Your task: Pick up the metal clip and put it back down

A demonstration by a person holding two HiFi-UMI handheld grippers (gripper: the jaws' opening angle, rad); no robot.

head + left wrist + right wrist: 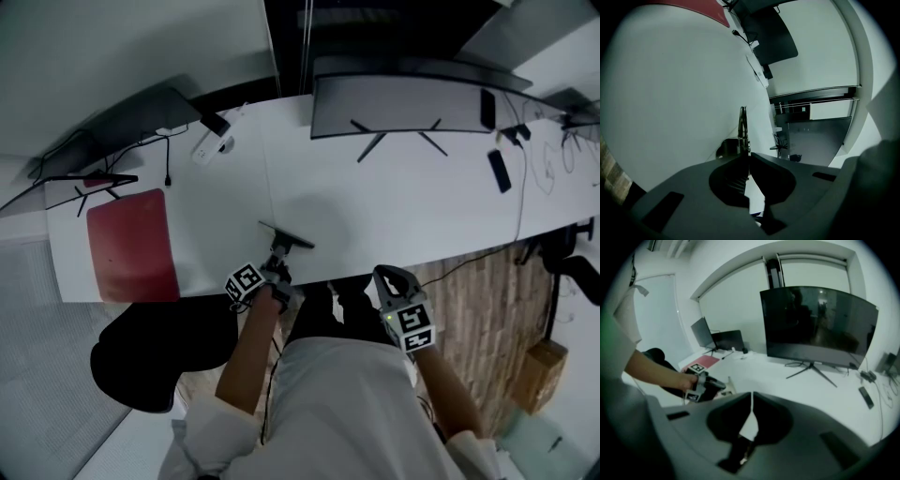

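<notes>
The metal clip (286, 240) is a thin dark bar near the white desk's (394, 216) front edge. My left gripper (278, 260) is shut on its near end. In the left gripper view the clip (742, 125) sticks out edge-on from the closed jaws, its spring coil just ahead of the left gripper (749, 157). My right gripper (388, 277) hangs off the desk's front edge, to the right of the clip. Its jaws meet with nothing between them in the right gripper view (751, 401), where the left gripper (708, 385) shows in the person's hand.
A wide curved monitor (412, 103) stands at the back on a splayed stand. A red mat (131, 246) lies at the desk's left end, with a dark screen (141, 112) and a white power strip (212, 145) behind it. A black phone (499, 171) lies far right. A black chair (159, 352) sits below the desk edge.
</notes>
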